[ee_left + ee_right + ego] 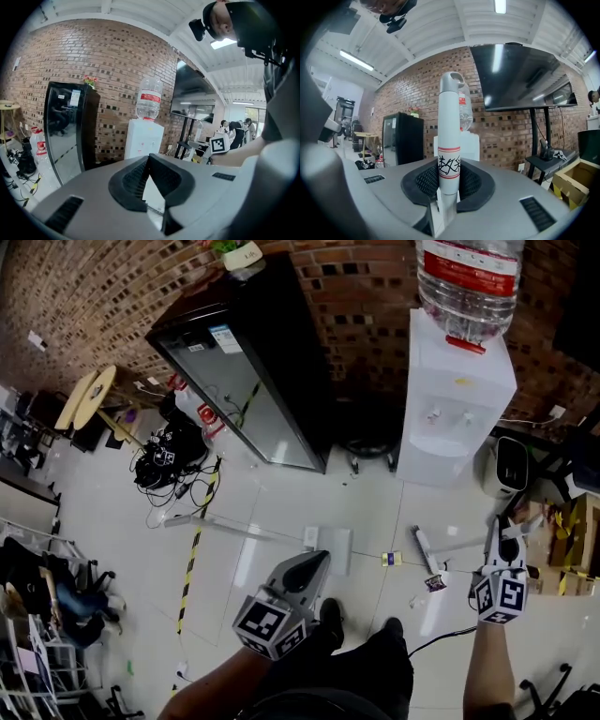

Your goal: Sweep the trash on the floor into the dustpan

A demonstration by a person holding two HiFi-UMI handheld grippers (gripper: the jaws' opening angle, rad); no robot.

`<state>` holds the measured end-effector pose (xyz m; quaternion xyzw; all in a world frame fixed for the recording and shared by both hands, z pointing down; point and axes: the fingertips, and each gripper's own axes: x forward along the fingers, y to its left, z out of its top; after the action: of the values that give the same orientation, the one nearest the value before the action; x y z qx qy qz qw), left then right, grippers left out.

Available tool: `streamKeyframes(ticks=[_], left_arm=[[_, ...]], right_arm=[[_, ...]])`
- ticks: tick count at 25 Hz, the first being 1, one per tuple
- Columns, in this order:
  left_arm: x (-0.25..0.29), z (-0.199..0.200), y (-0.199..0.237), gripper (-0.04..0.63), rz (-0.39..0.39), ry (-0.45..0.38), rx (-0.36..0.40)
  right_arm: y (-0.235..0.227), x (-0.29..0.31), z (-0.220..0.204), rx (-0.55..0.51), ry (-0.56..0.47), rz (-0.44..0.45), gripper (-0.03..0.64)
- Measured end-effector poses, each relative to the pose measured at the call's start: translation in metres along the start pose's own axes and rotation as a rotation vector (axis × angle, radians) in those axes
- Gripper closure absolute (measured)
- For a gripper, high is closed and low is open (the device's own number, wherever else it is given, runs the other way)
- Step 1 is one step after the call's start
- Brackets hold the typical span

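Observation:
My right gripper (504, 524) (449, 161) is shut on the white broom handle (450, 122), which stands upright between its jaws with a red-striped label. The handle runs down to the grey broom head (427, 551) on the pale tiled floor. Trash lies around the head: a small yellow wrapper (391, 559), a dark wrapper (435, 582) and tiny scraps (415, 601). What looks like a pale flat dustpan (339, 549) lies on the floor left of the trash, its long handle (225, 526) stretching left. My left gripper (322, 559) (149, 158) hovers over the pan, shut, holding nothing.
A black fridge (253, 362) and a white water dispenser (455, 399) stand against the brick wall ahead. Tangled cables (164, 460) and yellow-black tape (194, 549) lie at left. Cardboard boxes (572, 549) crowd the right. The person's shoes (330, 615) are just below the grippers.

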<state>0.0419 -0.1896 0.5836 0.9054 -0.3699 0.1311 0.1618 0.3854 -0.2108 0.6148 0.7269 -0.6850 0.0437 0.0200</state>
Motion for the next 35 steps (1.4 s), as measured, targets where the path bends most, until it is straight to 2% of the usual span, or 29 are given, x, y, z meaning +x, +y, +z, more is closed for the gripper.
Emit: streamKeyframes(ticks=[7,14,18,27,29,35], left_arm=[[-0.003,-0.001,0.032,0.578,-0.002,0.018,-0.041],[-0.026,0.03,0.07,0.578,-0.075,0.002,-0.032],[-0.052,0.05,0.112,0.578,-0.053,-0.024,-0.049],[-0.111,0.061,0.184,0.578,0.005,-0.097,-0.085],[-0.124,0.062,0.197,0.578,0.015,-0.109,-0.09],[-0.159,0.051,0.228,0.578,0.074,-0.127,-0.128]], right_arm=[[0.062,0.013,-0.016,-0.045,0.049,0.053,0.554],[0.141,0.023,-0.023,-0.072,0.168,0.042,0.554],[0.196,0.032,-0.029,-0.07,0.21,0.042,0.554],[0.311,0.04,-0.042,-0.047,0.33,0.068,0.551],[0.332,0.048,-0.045,-0.029,0.361,0.044,0.549],[0.353,0.084,-0.045,0.064,0.408,-0.136,0.546]])
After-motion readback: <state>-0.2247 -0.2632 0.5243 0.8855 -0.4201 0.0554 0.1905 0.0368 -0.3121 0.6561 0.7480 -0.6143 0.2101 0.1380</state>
